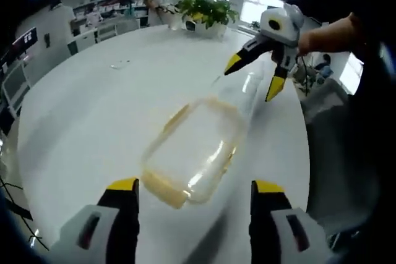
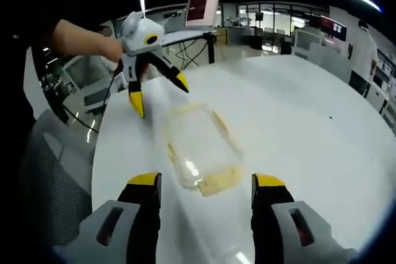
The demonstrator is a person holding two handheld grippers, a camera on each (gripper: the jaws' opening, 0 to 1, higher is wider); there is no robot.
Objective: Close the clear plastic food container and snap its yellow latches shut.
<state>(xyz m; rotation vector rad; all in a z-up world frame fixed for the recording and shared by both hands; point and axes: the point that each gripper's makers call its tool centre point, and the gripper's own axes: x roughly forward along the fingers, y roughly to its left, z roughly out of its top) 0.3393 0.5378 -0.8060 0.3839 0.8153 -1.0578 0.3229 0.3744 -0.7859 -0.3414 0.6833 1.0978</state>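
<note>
Clear rectangular plastic food container with yellow latches (image 1: 193, 153) lying flat on the round white table (image 1: 93, 122), nearer one curved edge than the middle, so reachable from both ends. Left gripper with yellow-tipped black jaws (image 1: 195, 191) hovering above one short end of the container, jaws wide apart and empty, straddling that end without touching. Right gripper of the same make (image 2: 205, 185) hovering above the opposite short end, jaws likewise spread wide, nothing held. Facing placement probably chosen to press both ends at once. Lid seemingly resting on the base; whether fully seated, impossible to tell through the clear plastic. Yellow latch (image 2: 220, 181) at the near short end in the right gripper view splayed outward onto the table, judged not yet snapped. Potted green plant (image 1: 207, 10) at the far table edge, well apart.
</note>
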